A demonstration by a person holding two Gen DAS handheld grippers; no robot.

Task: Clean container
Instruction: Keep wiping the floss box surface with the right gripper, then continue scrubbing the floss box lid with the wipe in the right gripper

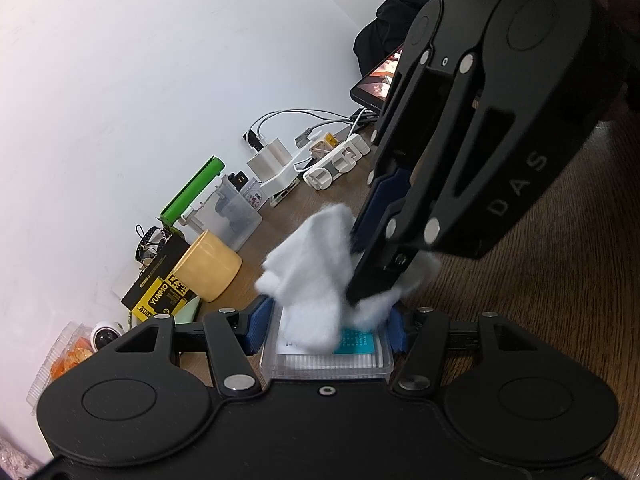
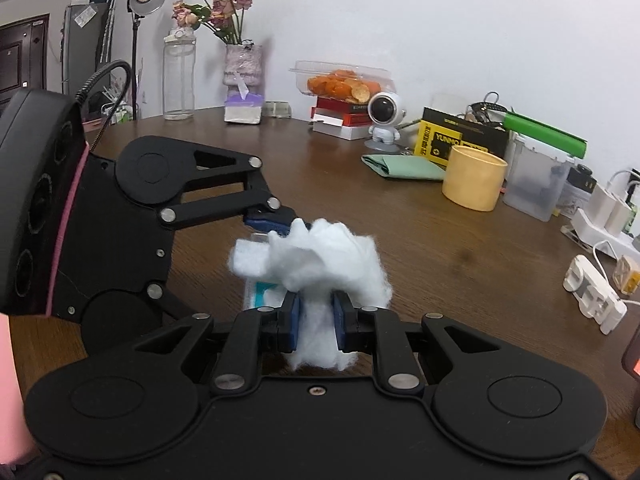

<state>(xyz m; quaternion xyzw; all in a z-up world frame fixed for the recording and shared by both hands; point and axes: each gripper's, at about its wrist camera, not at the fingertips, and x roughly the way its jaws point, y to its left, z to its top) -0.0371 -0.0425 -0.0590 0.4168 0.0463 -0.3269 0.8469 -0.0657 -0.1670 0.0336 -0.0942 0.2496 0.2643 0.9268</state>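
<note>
Container [image 1: 328,354] pinched flat between left gripper [image 1: 326,326] fingers; right gripper [image 2: 316,318] fingers, squeezing cotton wad [image 2: 320,264], press down from 1 o'clock.

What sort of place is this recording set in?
Probably a lived-in home room, not a lab: a cluttered wooden table against a white wall holds a vase of roses, a power strip with chargers and a snack box.
</note>
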